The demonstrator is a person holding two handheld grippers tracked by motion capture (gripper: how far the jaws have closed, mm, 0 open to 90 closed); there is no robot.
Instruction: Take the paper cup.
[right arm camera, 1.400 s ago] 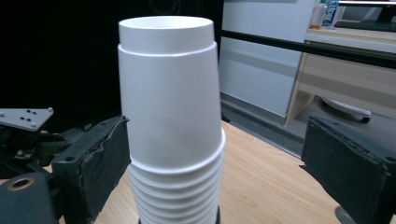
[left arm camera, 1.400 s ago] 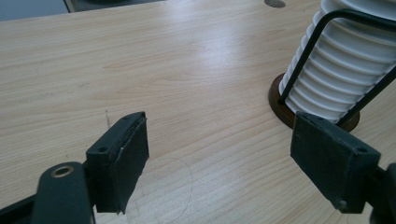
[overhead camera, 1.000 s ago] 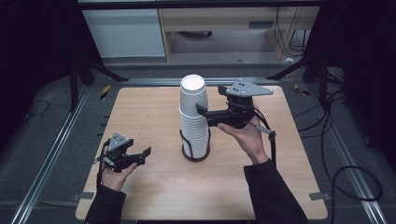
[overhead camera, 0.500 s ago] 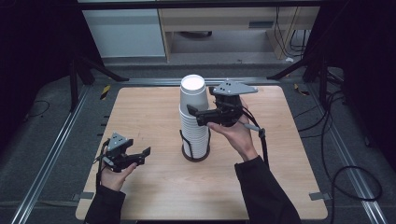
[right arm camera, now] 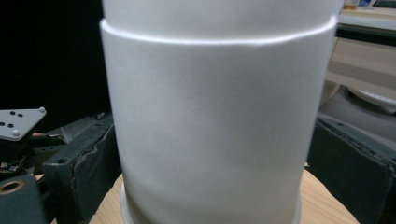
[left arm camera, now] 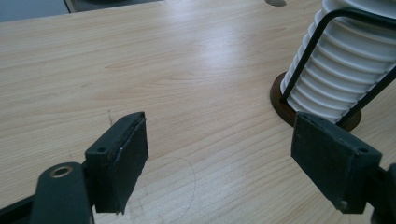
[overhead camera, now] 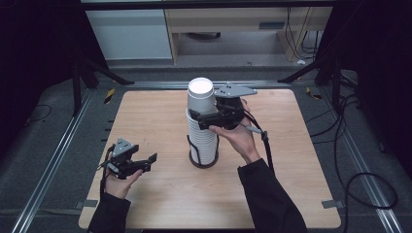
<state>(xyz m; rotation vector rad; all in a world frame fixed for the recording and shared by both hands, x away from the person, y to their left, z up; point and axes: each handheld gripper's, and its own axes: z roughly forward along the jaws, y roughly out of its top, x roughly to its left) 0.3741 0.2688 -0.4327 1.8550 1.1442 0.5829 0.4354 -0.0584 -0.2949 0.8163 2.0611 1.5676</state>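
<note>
A tall stack of white cups stands bottom-up in a black wire holder on a round brown base at the table's middle. My right gripper is at the top of the stack. It is open, with one jaw on each side of the top cup and close to its wall. Near the front left, my left gripper hovers low over the wood, open and holding nothing. In the left gripper view, the stack and its base lie ahead to the right of the left gripper.
The wooden table is bare around the holder. Metal rails run along both sides, with cables on the floor at the right. Shelving and a cabinet stand beyond the far edge.
My right gripper has moved left to the stack, and its jaws now straddle the top cup. The left gripper has stayed where it was.
</note>
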